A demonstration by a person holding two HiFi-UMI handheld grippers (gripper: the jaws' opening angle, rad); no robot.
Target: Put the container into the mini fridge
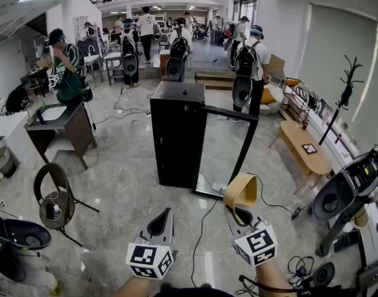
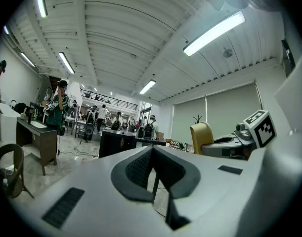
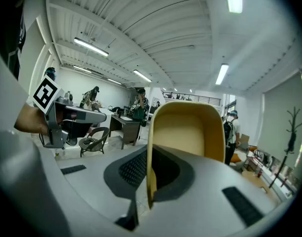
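Observation:
The black mini fridge (image 1: 176, 135) stands on the floor ahead, and its glass door (image 1: 223, 156) is swung open to the right. My right gripper (image 1: 238, 214) is shut on the wall of a yellow container (image 1: 241, 192), held upright in front of the open door. In the right gripper view the container (image 3: 188, 135) rises from between the jaws of the right gripper (image 3: 150, 181). My left gripper (image 1: 164, 221) hangs beside it at the left, shut and empty. In the left gripper view the left gripper (image 2: 152, 152) points toward the fridge (image 2: 118, 142), with the container (image 2: 202, 137) at the right.
A round wicker chair (image 1: 55, 200) stands at the left and a dark desk (image 1: 59, 125) lies behind it. A low wooden table (image 1: 306, 147) and a coat stand (image 1: 346, 91) are at the right. Cables (image 1: 200, 234) run over the floor. Several people stand behind the fridge.

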